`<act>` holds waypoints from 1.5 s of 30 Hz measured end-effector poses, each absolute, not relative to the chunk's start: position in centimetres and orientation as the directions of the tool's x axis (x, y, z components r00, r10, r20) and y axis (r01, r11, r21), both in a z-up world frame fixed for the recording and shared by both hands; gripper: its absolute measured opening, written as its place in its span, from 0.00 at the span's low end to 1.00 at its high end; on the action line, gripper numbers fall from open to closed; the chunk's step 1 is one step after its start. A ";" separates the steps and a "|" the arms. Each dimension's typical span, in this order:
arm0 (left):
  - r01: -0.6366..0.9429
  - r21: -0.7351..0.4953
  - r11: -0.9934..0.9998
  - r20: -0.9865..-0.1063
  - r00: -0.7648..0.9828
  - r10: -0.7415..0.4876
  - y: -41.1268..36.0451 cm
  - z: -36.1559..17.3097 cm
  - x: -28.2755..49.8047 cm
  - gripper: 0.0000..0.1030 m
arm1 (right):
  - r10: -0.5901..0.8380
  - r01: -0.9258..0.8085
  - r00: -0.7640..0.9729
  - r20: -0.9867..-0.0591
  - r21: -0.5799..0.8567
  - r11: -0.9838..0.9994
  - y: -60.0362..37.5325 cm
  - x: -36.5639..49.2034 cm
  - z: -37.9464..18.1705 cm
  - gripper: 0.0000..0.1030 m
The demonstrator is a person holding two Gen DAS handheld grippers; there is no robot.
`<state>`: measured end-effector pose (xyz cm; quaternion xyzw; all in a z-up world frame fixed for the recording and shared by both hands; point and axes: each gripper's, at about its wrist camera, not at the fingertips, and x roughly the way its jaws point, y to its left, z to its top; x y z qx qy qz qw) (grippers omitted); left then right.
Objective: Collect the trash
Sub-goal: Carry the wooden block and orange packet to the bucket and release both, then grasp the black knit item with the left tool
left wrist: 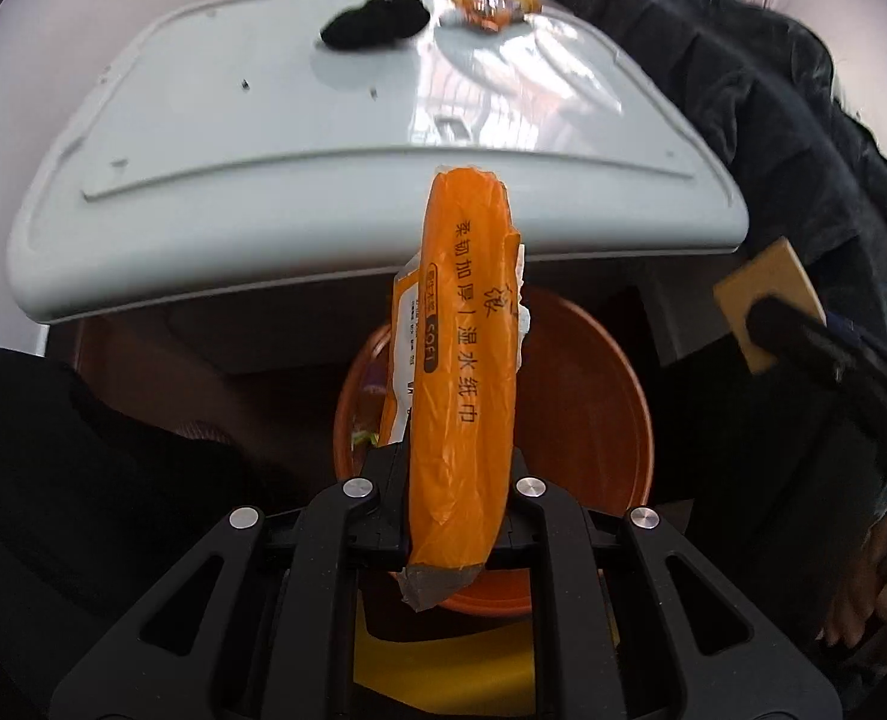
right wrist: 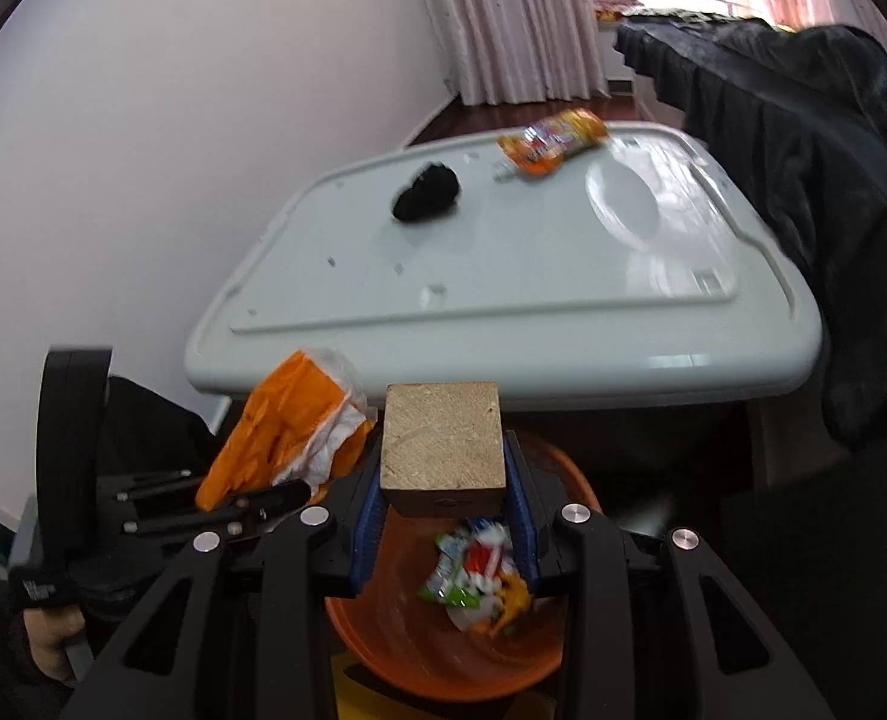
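Note:
My left gripper (left wrist: pixel 455 480) is shut on an orange tissue pack (left wrist: pixel 467 360), held over the orange bin (left wrist: pixel 587 408) on the floor. The same pack (right wrist: pixel 287 426) and left gripper (right wrist: pixel 263 501) show at the left of the right wrist view. My right gripper (right wrist: pixel 443 504) is shut on a tan wooden block (right wrist: pixel 441 438), above the bin (right wrist: pixel 443 660), which holds several colourful wrappers (right wrist: pixel 479 576). The block (left wrist: pixel 767 300) also appears at the right of the left wrist view. On the white table (right wrist: pixel 503 276) lie an orange snack wrapper (right wrist: pixel 551 138) and a black lump (right wrist: pixel 425 192).
A dark jacket (right wrist: pixel 803 150) drapes over the table's right side. A white wall (right wrist: pixel 113 120) stands to the left, with curtains (right wrist: pixel 515 18) and a window behind. A yellow patch (left wrist: pixel 443 660) shows on the floor under the bin.

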<state>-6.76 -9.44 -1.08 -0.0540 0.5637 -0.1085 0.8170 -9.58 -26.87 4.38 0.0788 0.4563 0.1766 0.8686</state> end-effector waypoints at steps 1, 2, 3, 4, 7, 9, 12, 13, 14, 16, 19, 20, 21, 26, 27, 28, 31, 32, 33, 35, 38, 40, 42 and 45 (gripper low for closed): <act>0.121 -0.205 0.971 -0.916 0.327 -0.234 -9.7 -1.6 -6.7 0.12 | 0.380 -0.216 0.502 -0.777 0.313 0.925 -27.1 -9.5 3.6 0.34; 0.128 -0.202 0.971 -0.922 0.310 -0.233 -9.9 -2.2 -6.8 0.12 | 0.382 -0.204 0.489 -0.784 0.323 0.924 -27.2 -9.4 3.0 0.34; 0.138 -0.200 0.970 -0.928 0.291 -0.233 -10.2 -2.7 -6.8 0.12 | 0.385 -0.193 0.470 -0.794 0.333 0.923 -27.3 -9.2 2.4 0.34; 0.147 -0.199 0.969 -0.932 0.276 -0.233 -10.5 -3.1 -6.8 0.12 | 0.385 -0.191 0.460 -0.800 0.335 0.923 -27.2 -9.0 2.1 0.34; 0.151 -0.211 0.966 -0.938 0.248 -0.243 -10.6 -3.8 -6.5 0.12 | 0.385 -0.204 0.441 -0.811 0.327 0.923 -26.8 -8.8 1.5 0.34; 0.146 -0.218 0.965 -0.940 0.234 -0.248 -10.6 -4.0 -6.4 0.12 | 0.383 -0.210 0.431 -0.817 0.323 0.923 -26.5 -8.6 1.2 0.34; 0.139 -0.224 0.965 -0.944 0.216 -0.250 -10.6 -4.4 -6.2 0.12 | 0.386 -0.206 0.413 -0.825 0.328 0.922 -26.3 -8.3 0.6 0.34; 0.138 -0.225 0.965 -0.945 0.212 -0.251 -10.6 -4.5 -6.2 0.12 | 0.387 -0.202 0.408 -0.827 0.331 0.922 -26.3 -8.3 0.4 0.34; 0.137 -0.225 0.965 -0.946 0.208 -0.250 -10.6 -4.5 -6.1 0.12 | 0.387 -0.199 0.404 -0.829 0.333 0.922 -26.4 -8.3 0.3 0.34; 0.136 -0.226 0.965 -0.946 0.203 -0.251 -10.5 -4.6 -5.9 0.13 | 0.388 -0.194 0.399 -0.831 0.337 0.921 -26.5 -8.2 0.1 0.34; 0.143 -0.220 0.965 -0.949 0.198 -0.246 -10.7 -4.7 -5.7 0.14 | 0.384 -0.193 0.393 -0.835 0.334 0.923 -26.4 -8.1 0.0 0.36; 0.144 -0.202 0.969 -0.953 0.201 -0.228 -10.9 -4.6 -5.7 0.23 | 0.382 -0.191 0.394 -0.836 0.331 0.924 -26.3 -8.1 0.0 0.40; 0.144 -0.190 0.971 -0.955 0.204 -0.217 -11.1 -4.5 -5.7 0.30 | 0.379 -0.187 0.396 -0.836 0.330 0.925 -26.4 -8.1 0.0 0.52; 0.141 -0.151 0.978 -0.949 0.256 -0.183 -11.2 -3.5 -5.8 0.61 | 0.368 -0.171 0.423 -0.828 0.326 0.930 -26.8 -8.2 0.4 0.59; 0.140 -0.151 0.979 -0.949 0.257 -0.183 -11.2 -3.5 -5.8 0.61 | 0.369 -0.168 0.424 -0.827 0.329 0.929 -26.9 -8.2 0.4 0.59; 0.140 -0.152 0.979 -0.949 0.258 -0.184 -11.2 -3.5 -5.8 0.61 | 0.370 -0.163 0.424 -0.827 0.332 0.929 -27.0 -8.2 0.4 0.59; 0.133 -0.156 0.979 -0.946 0.263 -0.187 -11.0 -3.3 -5.9 0.61 | 0.369 -0.144 0.434 -0.822 0.341 0.929 -27.7 -8.0 0.4 0.59; 0.131 -0.161 0.978 -0.945 0.267 -0.191 -10.8 -3.2 -5.9 0.62 | 0.367 -0.138 0.439 -0.820 0.342 0.930 -27.9 -7.9 0.5 0.59; 0.125 -0.169 0.978 -0.941 0.275 -0.198 -10.6 -2.9 -5.8 0.62 | 0.364 -0.133 0.444 -0.819 0.341 0.931 -28.2 -7.8 0.6 0.60; 0.118 -0.189 0.975 -0.932 0.291 -0.216 -9.4 -2.1 -5.7 0.62 | 0.352 -0.124 0.459 -0.816 0.334 0.934 -28.7 -7.4 0.8 0.64; 0.107 -0.213 0.971 -0.913 0.334 -0.236 -8.1 -0.1 -4.3 0.64 | 0.349 -0.122 0.474 -0.808 0.332 0.935 -29.2 -6.1 1.2 0.68; 0.110 -0.186 0.976 -0.898 0.385 -0.214 -7.3 1.5 -2.2 0.72 | 0.352 -0.126 0.482 -0.802 0.334 0.934 -29.3 -5.0 1.3 0.68; 0.106 -0.151 0.983 -0.885 0.428 -0.182 -6.8 2.8 0.5 0.77 | 0.359 -0.128 0.495 -0.792 0.342 0.931 -29.3 -3.8 1.3 0.68; 0.146 -0.104 0.984 -0.863 0.478 -0.162 -6.9 3.9 5.7 0.80 | 0.366 -0.119 0.521 -0.771 0.358 0.926 -29.4 -2.4 1.2 0.70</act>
